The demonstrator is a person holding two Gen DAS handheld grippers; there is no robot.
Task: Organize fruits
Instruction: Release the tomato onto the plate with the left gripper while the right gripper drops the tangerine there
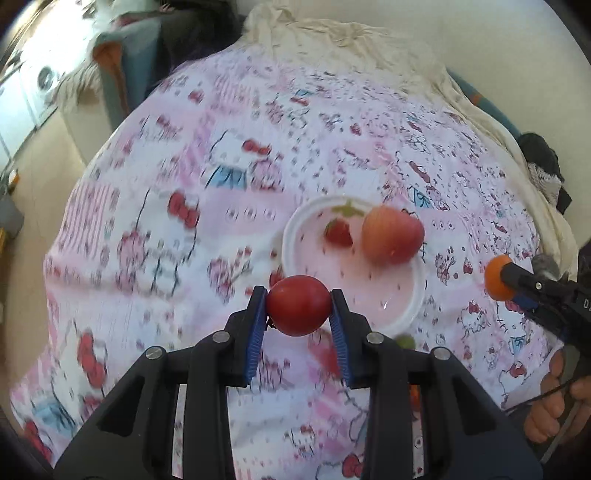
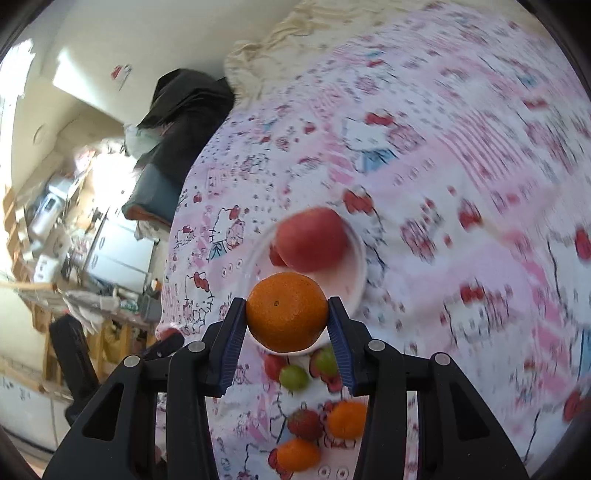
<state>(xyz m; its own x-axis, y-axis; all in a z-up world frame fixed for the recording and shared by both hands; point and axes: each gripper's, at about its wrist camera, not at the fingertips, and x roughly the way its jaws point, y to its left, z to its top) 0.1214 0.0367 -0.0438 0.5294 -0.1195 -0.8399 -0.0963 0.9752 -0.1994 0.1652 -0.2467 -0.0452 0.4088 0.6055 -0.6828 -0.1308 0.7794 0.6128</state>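
My left gripper (image 1: 298,306) is shut on a dark red plum-like fruit (image 1: 298,305), held above the near rim of a white bowl (image 1: 291,236). The bowl holds a red apple (image 1: 392,235) and a strawberry (image 1: 338,232). My right gripper (image 2: 287,318) is shut on an orange (image 2: 287,312), just in front of the same bowl (image 2: 357,273) with the apple (image 2: 312,239). The right gripper with its orange (image 1: 496,277) also shows at the right of the left wrist view. Loose fruit lies below the right gripper: green grapes (image 2: 293,377), a strawberry (image 2: 305,424), small oranges (image 2: 346,419).
Everything lies on a bed with a pink Hello Kitty sheet (image 1: 221,166). A cream blanket (image 1: 332,33) is bunched at the far edge. A dark garment (image 2: 184,107) hangs off the bed side. Cluttered shelves and floor (image 2: 55,221) lie beyond the bed edge.
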